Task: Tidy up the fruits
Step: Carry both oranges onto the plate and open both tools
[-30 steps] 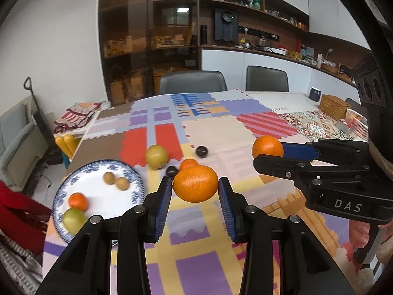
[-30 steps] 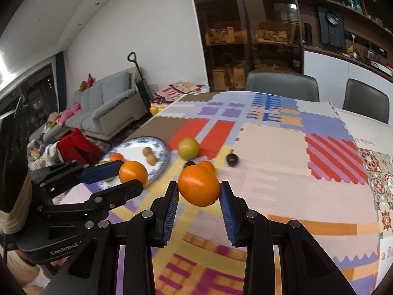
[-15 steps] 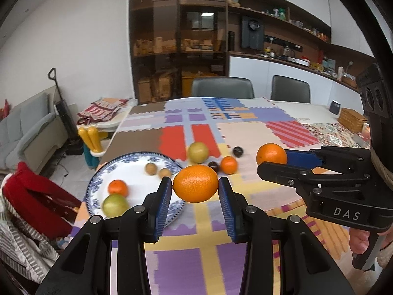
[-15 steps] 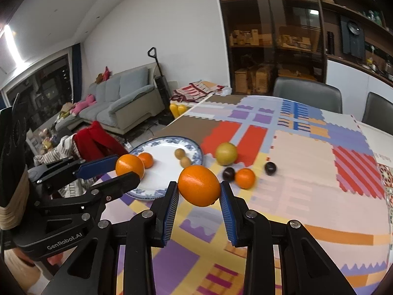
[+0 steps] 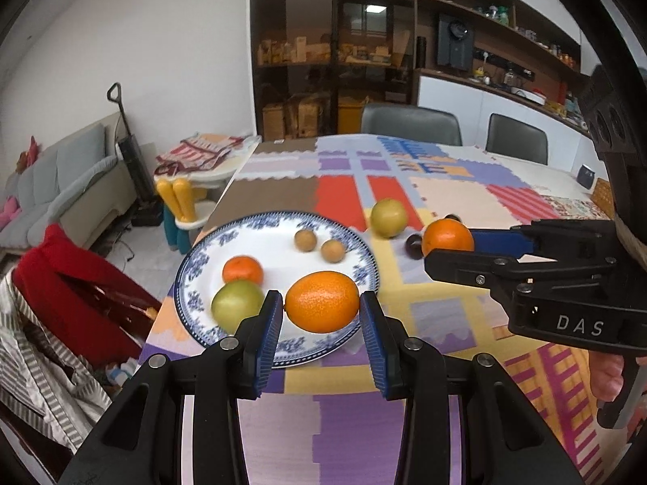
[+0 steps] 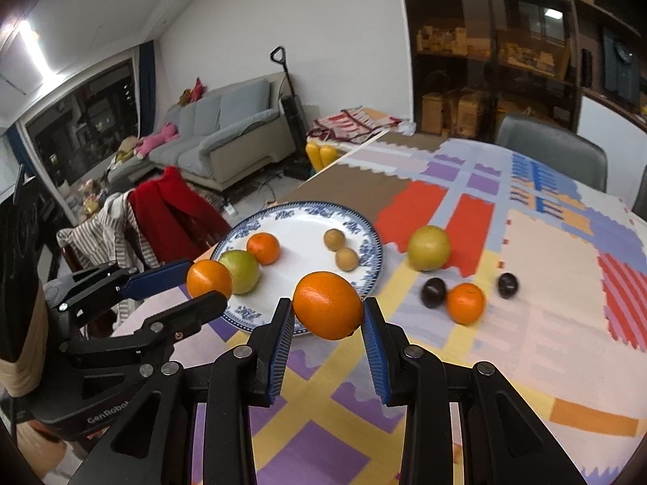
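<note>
Both grippers nearer; four fruits on plate

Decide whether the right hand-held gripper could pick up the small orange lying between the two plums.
Probably not now: the right hand-held gripper is shut on an orange; the small orange itself lies unobstructed.

Plate near the table's left edge — loose fruits to its right.
</note>
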